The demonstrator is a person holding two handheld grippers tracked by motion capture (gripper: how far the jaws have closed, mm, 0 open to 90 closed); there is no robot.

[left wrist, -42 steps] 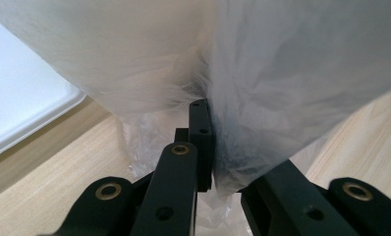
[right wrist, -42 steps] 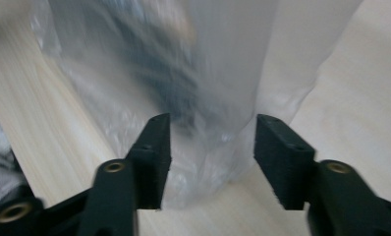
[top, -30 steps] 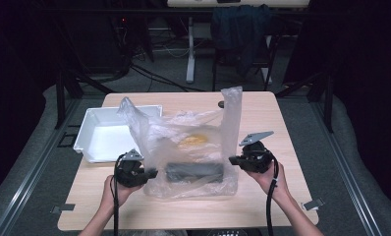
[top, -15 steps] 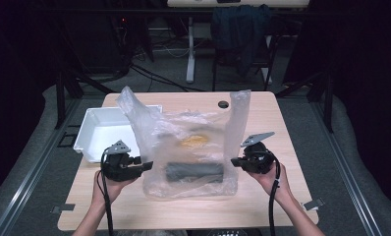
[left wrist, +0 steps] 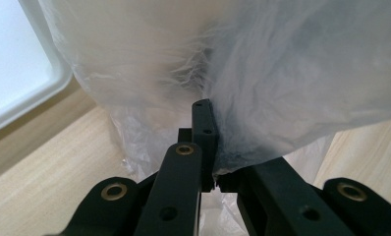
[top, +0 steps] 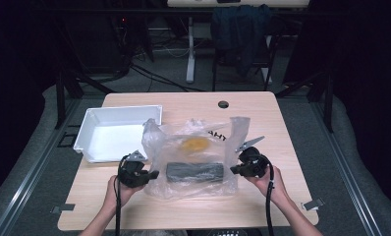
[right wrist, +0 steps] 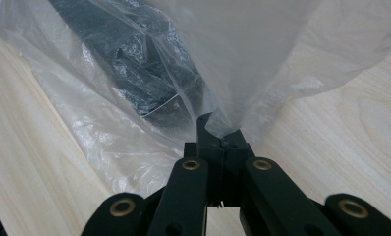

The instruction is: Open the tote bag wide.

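Plastic bag lies crumpled on the near middle of the table, just right of a white tray. Through the clear film I see a dark oblong block near the front and a yellow thing behind it; what either is I cannot tell.

My left tool is clenched on the bag's left edge: in the left gripper view the jaws meet with a pinch of film between them. My right tool is clenched on the right edge, with film bunched at the jaw tips in the right gripper view.

I judge the film thin, limp and slippery, likely to stretch or tear if pulled hard. The block looks like the heavier load, so it should sag and slide toward the low side. Gripping gathered folds at the rim seems safer than a single layer.

Dark lettering on the far side reads roughly "AHY"; the rest is folded away.
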